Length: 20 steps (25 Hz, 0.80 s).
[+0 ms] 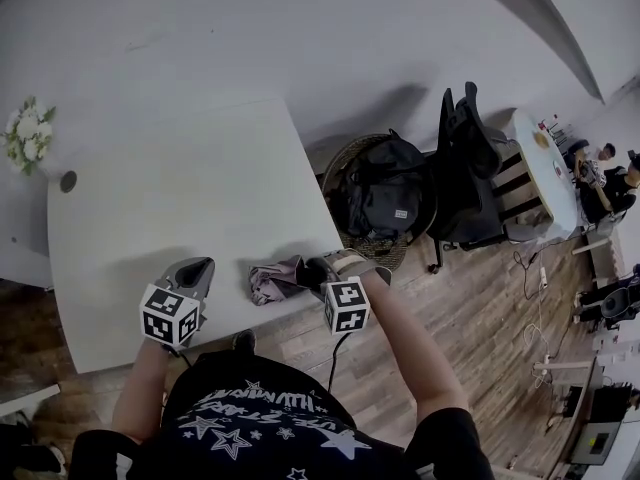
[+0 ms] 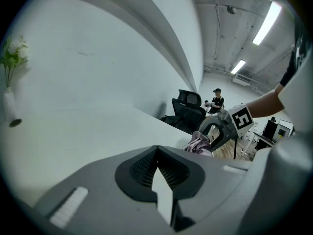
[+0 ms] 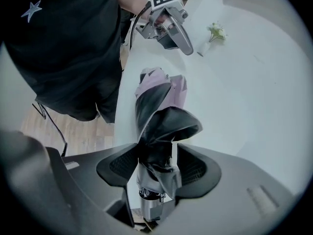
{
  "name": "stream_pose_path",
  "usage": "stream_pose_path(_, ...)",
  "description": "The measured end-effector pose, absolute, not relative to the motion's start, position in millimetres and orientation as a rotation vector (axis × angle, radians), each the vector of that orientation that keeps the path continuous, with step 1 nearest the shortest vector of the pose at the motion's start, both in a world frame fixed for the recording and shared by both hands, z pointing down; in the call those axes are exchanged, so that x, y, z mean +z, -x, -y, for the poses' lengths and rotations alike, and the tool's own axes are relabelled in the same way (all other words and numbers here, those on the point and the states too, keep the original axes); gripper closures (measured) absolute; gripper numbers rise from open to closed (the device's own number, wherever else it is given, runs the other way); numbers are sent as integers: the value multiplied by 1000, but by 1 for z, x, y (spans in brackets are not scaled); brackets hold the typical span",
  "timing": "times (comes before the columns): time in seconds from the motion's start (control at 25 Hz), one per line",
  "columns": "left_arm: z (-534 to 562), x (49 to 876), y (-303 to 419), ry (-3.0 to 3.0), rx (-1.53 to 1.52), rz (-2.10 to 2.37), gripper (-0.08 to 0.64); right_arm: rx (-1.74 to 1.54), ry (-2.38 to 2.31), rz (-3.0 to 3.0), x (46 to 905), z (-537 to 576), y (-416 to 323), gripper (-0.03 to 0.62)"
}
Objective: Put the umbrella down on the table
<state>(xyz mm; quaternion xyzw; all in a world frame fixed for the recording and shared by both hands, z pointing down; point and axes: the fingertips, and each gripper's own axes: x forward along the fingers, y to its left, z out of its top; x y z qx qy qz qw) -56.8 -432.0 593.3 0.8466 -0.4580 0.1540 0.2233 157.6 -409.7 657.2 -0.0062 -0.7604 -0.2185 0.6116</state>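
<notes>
A folded umbrella (image 1: 272, 280), pink-grey outside and black inside, lies on the white table (image 1: 170, 188) close to its front edge. My right gripper (image 1: 315, 268) points steeply down over the umbrella's handle end. In the right gripper view the umbrella (image 3: 156, 102) sits between the open jaws of the right gripper (image 3: 156, 148), with a thin gap beside the right pad. My left gripper (image 1: 197, 268) rests to the left of the umbrella, apart from it, jaws together and empty. The left gripper view shows the umbrella (image 2: 200, 145) under the right gripper (image 2: 215, 131).
A small vase of white flowers (image 1: 28, 133) and a dark round thing (image 1: 68, 181) stand at the table's far left. Right of the table are a wicker basket with a black backpack (image 1: 385, 198) and a black office chair (image 1: 465, 168). People sit at a far table.
</notes>
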Motion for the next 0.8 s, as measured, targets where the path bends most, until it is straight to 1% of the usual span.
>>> stream_pose_path(0.16, 428, 587, 52, -2351, 426, 1263, 557, -500, -49, 1789, 645, 409, -158, 327)
stream_pose_path(0.32, 425, 576, 50, -2378, 417, 1269, 557, -514, -132, 1822, 626, 409, -158, 343)
stream_pose_path(0.44, 421, 565, 49, -2396, 400, 1284, 557, -523, -225, 1873, 604, 409, -155, 392)
stream_pose_path(0.56, 416, 553, 48, -2413, 376, 1297, 557, -513, -341, 1947, 579, 410, -150, 423)
stream_pose_path(0.72, 403, 542, 45, -2432, 350, 1304, 557, -472, -514, 2033, 553, 406, -145, 509)
stream_pose_path(0.8, 396, 539, 41, -2442, 346, 1299, 557, -468, -583, 2075, 544, 400, -144, 516)
